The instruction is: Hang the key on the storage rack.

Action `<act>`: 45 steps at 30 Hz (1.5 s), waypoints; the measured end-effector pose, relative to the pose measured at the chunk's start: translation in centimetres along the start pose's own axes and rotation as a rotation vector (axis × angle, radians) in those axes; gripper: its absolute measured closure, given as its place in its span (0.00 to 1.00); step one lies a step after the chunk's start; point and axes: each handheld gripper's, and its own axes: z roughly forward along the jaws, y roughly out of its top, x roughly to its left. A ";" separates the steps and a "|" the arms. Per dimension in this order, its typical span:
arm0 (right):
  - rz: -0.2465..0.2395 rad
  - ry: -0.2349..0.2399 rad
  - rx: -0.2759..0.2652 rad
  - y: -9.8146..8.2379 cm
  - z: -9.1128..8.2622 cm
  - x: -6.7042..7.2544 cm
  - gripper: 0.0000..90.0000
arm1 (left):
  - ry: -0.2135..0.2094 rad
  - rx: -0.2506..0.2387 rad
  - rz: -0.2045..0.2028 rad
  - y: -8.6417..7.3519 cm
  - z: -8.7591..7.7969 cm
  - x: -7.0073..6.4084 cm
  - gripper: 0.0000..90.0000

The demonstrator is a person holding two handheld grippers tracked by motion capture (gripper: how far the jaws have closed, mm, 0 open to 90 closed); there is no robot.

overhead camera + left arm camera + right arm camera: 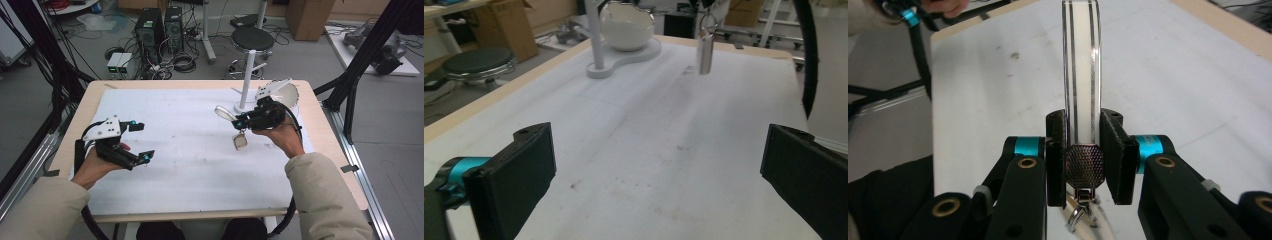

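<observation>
With your right gripper [1083, 160] clamped on magnifier [1081, 65], lens sticks up past jaws, metal tag [240, 142] dangles beneath, above white mat [190, 150], just in front of white stand [246, 75]. Your left gripper [140, 141] gapes wide, nothing between jaws, well left of stand.

A high camera looks down the table [150, 107]; both tongs cameras, close in, share its white mat [649, 125].

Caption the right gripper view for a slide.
Right gripper clamps a clear keychain tag edge-on above the white table mat.
</observation>
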 end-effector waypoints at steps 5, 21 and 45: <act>0.034 -0.052 -0.015 -0.1 -1.2 -1.0 0.83 | 0.100 -0.066 0.017 -2.6 -1.9 -0.5 0.02; 0.176 -0.169 -0.027 -0.4 -3.0 -4.6 0.83 | 0.255 -0.171 -0.059 -9.1 -3.2 -2.0 0.02; 0.304 -0.183 -0.039 -1.3 -2.5 -9.5 0.83 | 0.364 -0.214 -0.059 -10.2 -3.2 -2.5 0.02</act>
